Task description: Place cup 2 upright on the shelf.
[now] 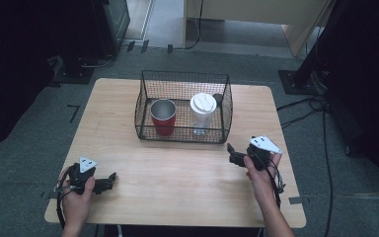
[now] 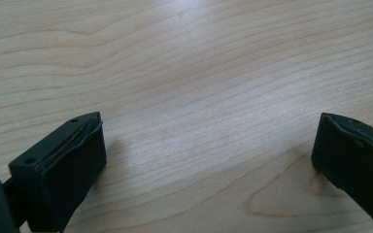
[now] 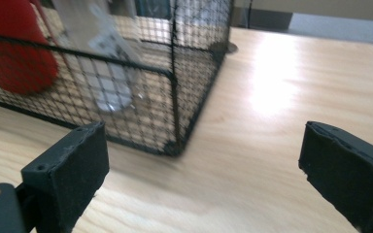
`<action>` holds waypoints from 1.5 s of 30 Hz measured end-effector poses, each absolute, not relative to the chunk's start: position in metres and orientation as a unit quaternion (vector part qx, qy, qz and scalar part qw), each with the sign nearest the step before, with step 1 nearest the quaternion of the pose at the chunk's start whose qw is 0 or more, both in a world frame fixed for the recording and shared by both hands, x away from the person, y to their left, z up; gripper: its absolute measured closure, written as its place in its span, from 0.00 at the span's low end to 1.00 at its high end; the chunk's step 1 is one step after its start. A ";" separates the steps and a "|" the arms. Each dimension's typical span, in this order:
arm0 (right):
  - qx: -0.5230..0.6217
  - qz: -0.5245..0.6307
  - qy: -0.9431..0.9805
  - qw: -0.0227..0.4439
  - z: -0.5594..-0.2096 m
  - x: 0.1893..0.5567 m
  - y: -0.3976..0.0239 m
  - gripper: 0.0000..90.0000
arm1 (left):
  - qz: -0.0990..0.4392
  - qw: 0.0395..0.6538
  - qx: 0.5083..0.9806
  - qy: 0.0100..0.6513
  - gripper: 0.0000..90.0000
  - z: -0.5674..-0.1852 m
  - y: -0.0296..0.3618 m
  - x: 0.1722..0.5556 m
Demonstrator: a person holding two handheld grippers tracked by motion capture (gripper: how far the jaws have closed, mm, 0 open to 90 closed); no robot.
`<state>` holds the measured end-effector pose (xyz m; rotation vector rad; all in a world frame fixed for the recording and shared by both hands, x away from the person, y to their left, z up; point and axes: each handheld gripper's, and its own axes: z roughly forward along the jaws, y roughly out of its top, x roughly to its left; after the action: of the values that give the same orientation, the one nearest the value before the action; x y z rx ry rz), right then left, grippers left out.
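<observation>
My right gripper point(image 1: 233, 152), jaws spread and empty, faces the wire basket point(image 1: 227, 106) holding the red cup point(image 1: 163, 117) and lidded cup point(image 1: 203, 112) mid-bench, while my left gripper point(image 1: 109, 178) rests spread near the bench point(image 1: 177, 173) edge.

Left gripper point(image 1: 109, 178) low, fingers point(image 2: 58, 170) wide apart; right gripper point(image 1: 230, 151) apparently raised, fingers point(image 3: 65, 177) apart.
</observation>
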<state>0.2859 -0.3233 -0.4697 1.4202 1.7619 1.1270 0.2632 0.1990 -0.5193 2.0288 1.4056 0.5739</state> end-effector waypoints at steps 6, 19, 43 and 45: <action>0.555 0.411 0.658 0.301 -0.482 0.276 -0.344 0.04 | 0.216 0.299 0.764 0.529 0.00 -0.519 0.199 0.263; 0.589 0.378 0.653 0.290 -0.506 0.255 -0.376 0.04 | 0.216 0.299 0.764 0.529 0.00 -0.519 0.199 0.263; 0.630 0.295 0.671 0.257 -0.527 0.224 -0.409 0.04 | 0.216 0.298 0.765 0.528 0.00 -0.519 0.199 0.263; 0.628 0.295 0.673 0.256 -0.527 0.222 -0.410 0.04 | 0.216 0.298 0.765 0.528 0.00 -0.519 0.199 0.263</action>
<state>0.2221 -0.4103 -0.5265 1.7045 1.8252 0.8018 0.2631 0.1992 -0.5192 2.0336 1.4038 0.5742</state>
